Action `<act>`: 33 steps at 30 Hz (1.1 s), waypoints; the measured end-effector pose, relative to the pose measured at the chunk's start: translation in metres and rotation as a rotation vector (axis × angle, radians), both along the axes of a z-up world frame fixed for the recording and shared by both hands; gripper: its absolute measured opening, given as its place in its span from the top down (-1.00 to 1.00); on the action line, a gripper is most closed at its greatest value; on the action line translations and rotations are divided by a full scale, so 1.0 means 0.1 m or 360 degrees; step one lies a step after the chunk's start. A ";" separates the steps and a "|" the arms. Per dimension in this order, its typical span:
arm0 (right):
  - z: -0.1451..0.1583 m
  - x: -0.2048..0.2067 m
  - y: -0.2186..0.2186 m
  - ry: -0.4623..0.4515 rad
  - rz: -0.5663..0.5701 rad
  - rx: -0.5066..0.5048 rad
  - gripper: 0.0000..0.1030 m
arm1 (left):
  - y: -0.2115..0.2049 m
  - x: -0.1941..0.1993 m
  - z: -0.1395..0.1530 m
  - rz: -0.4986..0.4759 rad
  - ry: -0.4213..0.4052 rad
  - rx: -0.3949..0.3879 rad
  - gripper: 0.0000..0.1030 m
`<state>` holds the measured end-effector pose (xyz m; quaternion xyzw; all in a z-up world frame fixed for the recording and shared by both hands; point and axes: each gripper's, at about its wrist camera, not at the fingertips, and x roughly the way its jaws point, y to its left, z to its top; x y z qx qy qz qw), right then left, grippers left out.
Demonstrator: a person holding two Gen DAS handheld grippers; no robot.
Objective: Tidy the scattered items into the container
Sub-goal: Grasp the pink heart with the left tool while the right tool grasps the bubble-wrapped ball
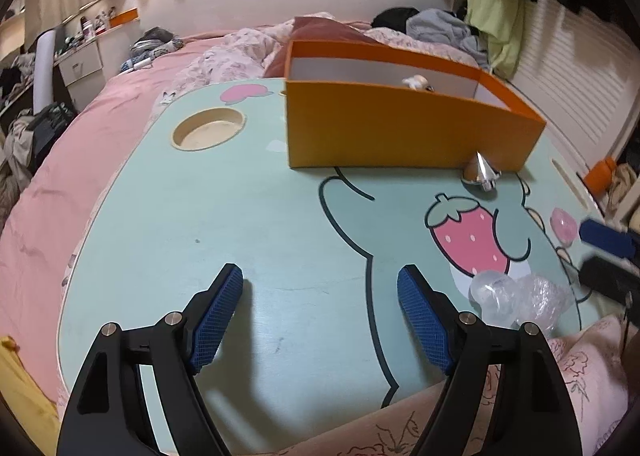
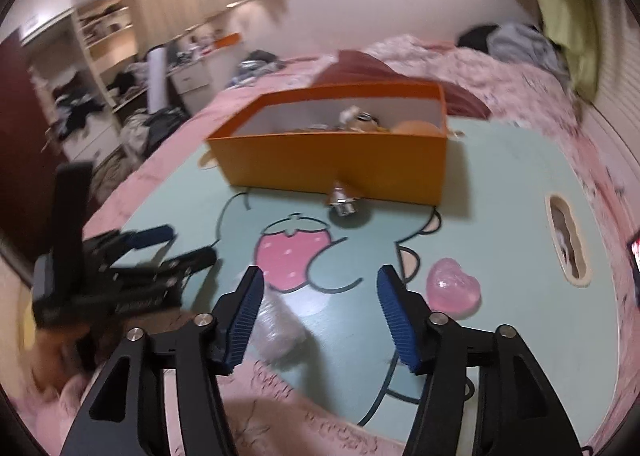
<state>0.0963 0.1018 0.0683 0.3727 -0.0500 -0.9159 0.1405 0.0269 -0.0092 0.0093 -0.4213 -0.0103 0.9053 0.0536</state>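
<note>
An orange box (image 1: pixel 400 131) stands at the far side of the mint lap table (image 1: pixel 240 223); it also shows in the right wrist view (image 2: pixel 340 163), holding several small items. A shiny silver clip (image 1: pixel 482 173) lies against its front wall, also seen in the right wrist view (image 2: pixel 344 201). A pink heart-shaped case (image 2: pixel 452 288) and a clear plastic wrap (image 1: pixel 516 298) lie near the front edge. My left gripper (image 1: pixel 320 284) is open and empty over bare table. My right gripper (image 2: pixel 320 288) is open and empty, with the clear wrap (image 2: pixel 276 328) just by its left finger.
The table rests on a pink bed with a floral quilt (image 1: pixel 240 51). A round cup recess (image 1: pixel 208 129) sits at the table's far left and a slot (image 2: pixel 568 240) at its right. Clothes pile at the headboard (image 1: pixel 440 23). Shelves and clutter stand to the left.
</note>
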 end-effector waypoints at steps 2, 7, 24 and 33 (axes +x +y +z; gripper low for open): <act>-0.01 0.04 -0.03 0.0017 0.0051 -0.0006 -0.31 | -0.03 0.01 0.01 0.0018 0.0007 0.0016 -0.55; -0.09 0.11 -0.13 0.0011 0.0165 0.0063 -0.31 | -0.04 0.02 0.02 0.0036 0.0015 0.0020 -0.55; -0.31 0.00 -0.33 -0.0022 0.0154 0.0247 0.35 | 0.05 0.10 0.11 -0.0012 0.0104 -0.0025 -0.55; -0.15 -0.04 0.29 0.0101 -0.0317 -0.0050 0.35 | 0.64 0.24 0.21 -0.0568 0.0140 -0.0100 -0.42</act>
